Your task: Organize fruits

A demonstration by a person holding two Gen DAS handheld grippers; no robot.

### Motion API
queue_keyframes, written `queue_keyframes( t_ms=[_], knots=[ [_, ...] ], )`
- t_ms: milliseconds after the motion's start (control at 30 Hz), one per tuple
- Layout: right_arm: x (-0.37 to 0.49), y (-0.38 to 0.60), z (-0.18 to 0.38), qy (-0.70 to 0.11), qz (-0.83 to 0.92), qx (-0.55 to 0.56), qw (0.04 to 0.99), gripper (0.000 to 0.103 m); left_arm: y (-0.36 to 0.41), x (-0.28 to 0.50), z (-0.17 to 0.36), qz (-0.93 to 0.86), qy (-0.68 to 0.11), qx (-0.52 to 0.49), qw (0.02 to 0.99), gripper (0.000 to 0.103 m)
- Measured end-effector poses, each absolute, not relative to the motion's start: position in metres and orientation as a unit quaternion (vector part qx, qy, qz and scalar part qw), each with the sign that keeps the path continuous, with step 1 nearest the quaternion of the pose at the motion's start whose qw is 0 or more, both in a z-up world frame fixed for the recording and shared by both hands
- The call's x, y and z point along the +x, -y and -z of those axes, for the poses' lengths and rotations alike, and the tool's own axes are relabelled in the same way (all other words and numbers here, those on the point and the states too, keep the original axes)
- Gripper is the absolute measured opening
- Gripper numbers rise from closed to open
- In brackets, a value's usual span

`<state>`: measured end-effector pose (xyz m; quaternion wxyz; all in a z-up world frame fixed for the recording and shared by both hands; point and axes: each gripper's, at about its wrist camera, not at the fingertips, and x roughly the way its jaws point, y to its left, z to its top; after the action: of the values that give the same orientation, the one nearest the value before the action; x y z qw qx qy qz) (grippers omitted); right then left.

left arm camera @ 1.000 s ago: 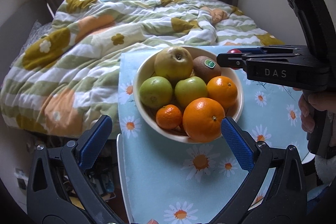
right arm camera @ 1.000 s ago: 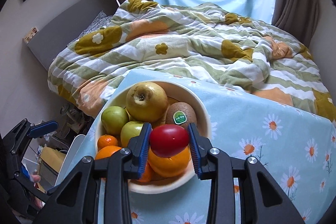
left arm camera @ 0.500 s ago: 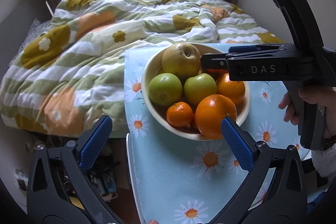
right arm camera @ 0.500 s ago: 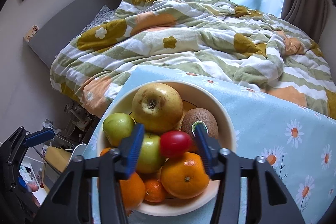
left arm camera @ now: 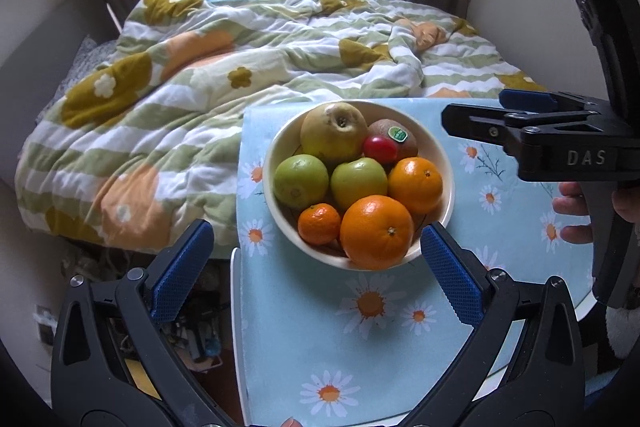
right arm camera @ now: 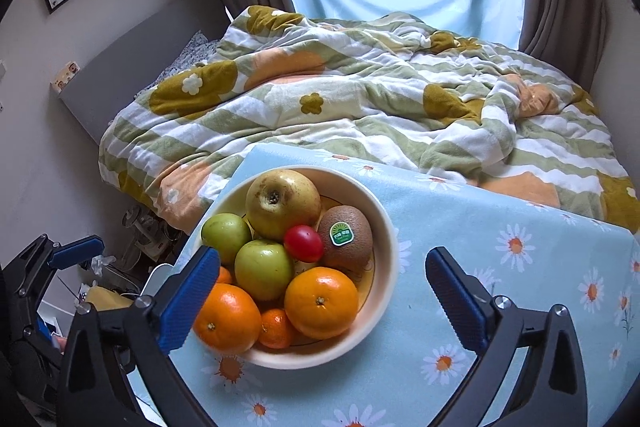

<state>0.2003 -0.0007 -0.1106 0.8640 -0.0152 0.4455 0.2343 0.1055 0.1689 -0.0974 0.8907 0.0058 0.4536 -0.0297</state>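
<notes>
A cream bowl (left arm camera: 446, 163) (right arm camera: 390, 267) stands on the daisy-print blue tablecloth (left arm camera: 360, 347). It holds a yellow apple (right arm camera: 282, 203), a kiwi with a sticker (right arm camera: 346, 237), two green apples, oranges (right arm camera: 320, 303), a small mandarin (left arm camera: 319, 223) and a small red tomato (right arm camera: 303, 243) (left arm camera: 380, 149) lying on top in the middle. My right gripper (right arm camera: 322, 291) is open and empty, drawn back above the bowl's near side. My left gripper (left arm camera: 316, 263) is open and empty, near the bowl's front edge.
A bed with a striped flower quilt (right arm camera: 360, 95) lies right behind the table. The table's left edge (left arm camera: 236, 307) drops to cluttered floor. The right gripper's body (left arm camera: 560, 147) hangs over the table's right side in the left wrist view.
My right gripper opened and let the red tomato go onto the fruit in the bowl, then drew back and up. My left gripper stayed open.
</notes>
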Motion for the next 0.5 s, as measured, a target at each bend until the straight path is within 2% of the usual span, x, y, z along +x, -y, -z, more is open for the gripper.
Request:
queue_keyframes(
  t_ms=[267,500],
  knots=[
    [0.152,0.064,0.049,-0.419,-0.179,-0.018,0.89,0.102,-0.132,0.086,0.049,0.023,-0.427,-0.01,0.904,0.103],
    [0.112,0.123,0.024,-0.42,-0.103,-0.012,0.901,0.102,-0.1,0.067,0.023,0.028,-0.413,-0.019,0.91,0.103]
  ],
)
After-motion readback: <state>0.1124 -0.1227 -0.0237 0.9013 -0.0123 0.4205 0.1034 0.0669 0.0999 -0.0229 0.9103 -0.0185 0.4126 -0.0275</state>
